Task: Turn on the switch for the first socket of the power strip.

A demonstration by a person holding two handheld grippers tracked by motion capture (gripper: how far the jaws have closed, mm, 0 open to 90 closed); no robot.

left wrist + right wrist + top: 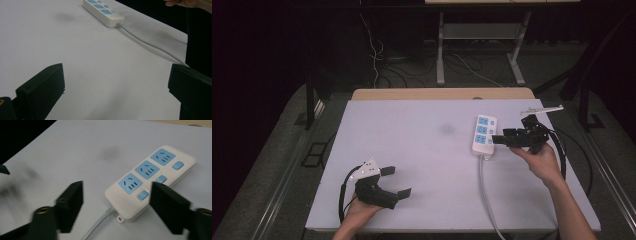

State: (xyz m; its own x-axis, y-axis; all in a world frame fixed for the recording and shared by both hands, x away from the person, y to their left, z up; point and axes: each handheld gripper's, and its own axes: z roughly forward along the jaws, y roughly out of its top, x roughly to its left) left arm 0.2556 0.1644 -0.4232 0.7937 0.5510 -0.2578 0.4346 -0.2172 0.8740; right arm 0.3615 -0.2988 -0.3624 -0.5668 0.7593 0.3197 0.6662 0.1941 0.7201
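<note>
A white-topped bench (422, 165) carries the scene, bare across most of its surface apart from a faint grey smudge (446, 129) near the middle. Toward its right side lies a white power strip (484, 134) with three blue sockets and a blue switch beside each; its grey cord (486, 195) runs back to the person's edge of the bench, which probably explains why the strip lies lengthwise, cord end nearest.

The right gripper (502, 139) is held just beside the strip's near right edge, touching nothing, jaws spread wide with nothing between them. In the right gripper view the cord end and nearest switch sit between the jaws, so the hand seems lined up to grasp the strip or press a switch.

The left gripper (396, 181) hovers low over the near left of the bench, well apart from the strip, jaws wide and empty, seemingly parked out of the way.
</note>
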